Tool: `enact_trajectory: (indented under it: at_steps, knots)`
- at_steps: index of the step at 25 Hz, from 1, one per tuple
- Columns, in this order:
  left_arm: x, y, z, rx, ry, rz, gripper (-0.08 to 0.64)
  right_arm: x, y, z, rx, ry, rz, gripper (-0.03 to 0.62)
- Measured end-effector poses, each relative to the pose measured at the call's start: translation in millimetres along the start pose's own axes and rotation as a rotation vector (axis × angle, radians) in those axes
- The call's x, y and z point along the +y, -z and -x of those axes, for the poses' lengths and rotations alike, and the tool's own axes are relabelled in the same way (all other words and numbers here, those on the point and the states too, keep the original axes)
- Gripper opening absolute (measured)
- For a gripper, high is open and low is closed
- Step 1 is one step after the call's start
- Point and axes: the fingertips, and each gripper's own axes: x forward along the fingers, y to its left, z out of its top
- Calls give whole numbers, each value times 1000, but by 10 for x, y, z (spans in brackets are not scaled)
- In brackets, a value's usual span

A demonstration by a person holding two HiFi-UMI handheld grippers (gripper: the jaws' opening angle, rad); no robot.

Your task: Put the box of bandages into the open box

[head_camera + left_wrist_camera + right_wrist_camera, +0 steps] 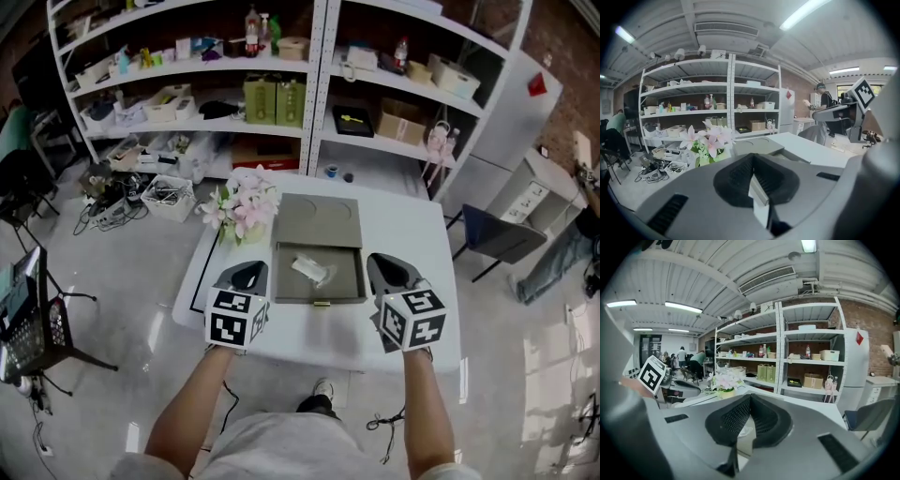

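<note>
Seemingly a clear packet (312, 270) lies in the open box (319, 299); left gripper (249, 270), right gripper (384, 264): fingers together.

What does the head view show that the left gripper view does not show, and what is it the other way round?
Only the head view: the inside of the open box, with a clear packet lying in it, and the person's forearms. Only the left gripper view: the ceiling lights and a person standing at the far right. Both: the pink flowers, the shelves and the white table.
</note>
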Motion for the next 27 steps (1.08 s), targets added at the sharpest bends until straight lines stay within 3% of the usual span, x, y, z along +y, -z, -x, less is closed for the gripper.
enact_trajectory:
  at_steps: [5,27]
  knots:
    - [-1,53,86,1,21,-11,5,33,72,189,-27,84,-31,5]
    - [114,126,305,-10,31,4,5,321,236,288,15,76,-33,5]
